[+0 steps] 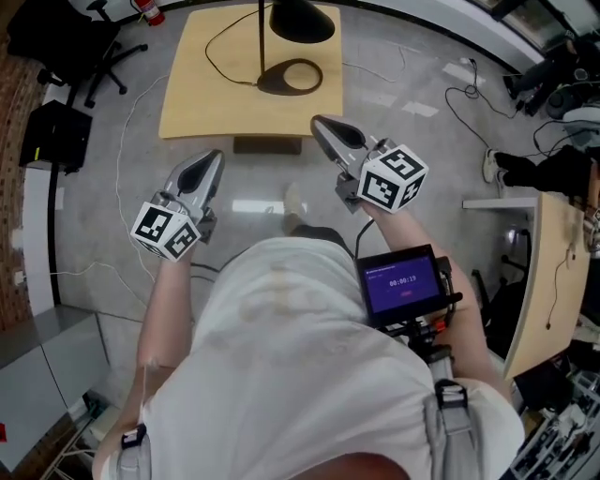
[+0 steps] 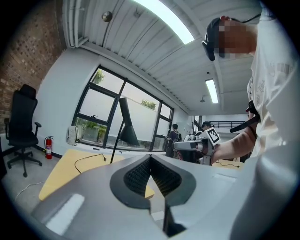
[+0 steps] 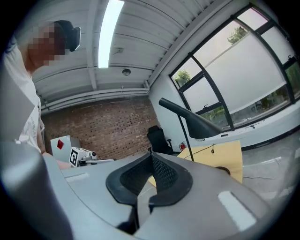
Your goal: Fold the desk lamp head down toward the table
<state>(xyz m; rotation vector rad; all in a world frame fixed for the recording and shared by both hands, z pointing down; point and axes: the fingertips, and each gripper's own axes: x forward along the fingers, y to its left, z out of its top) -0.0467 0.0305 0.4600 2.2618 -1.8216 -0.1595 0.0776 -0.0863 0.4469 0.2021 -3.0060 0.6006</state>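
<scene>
A black desk lamp stands on the wooden table (image 1: 202, 103) at the far side of the head view: shade (image 1: 300, 21), thin pole (image 1: 261, 42) and ring base (image 1: 291, 77), with its cable looped over the tabletop. In the left gripper view the shade (image 2: 127, 129) hangs tilted above the table (image 2: 65, 171); the right gripper view shows the shade (image 3: 199, 124) and table (image 3: 222, 157) too. My left gripper (image 1: 214, 159) and right gripper (image 1: 321, 125) are both shut and empty, held over the floor short of the table's near edge. Neither touches the lamp.
A black office chair (image 1: 103, 56) and a fire extinguisher (image 1: 148, 11) stand at the far left. Cables trail over the grey floor. Another wooden desk (image 1: 548, 272) is at the right. A small screen (image 1: 403, 281) hangs on the person's chest.
</scene>
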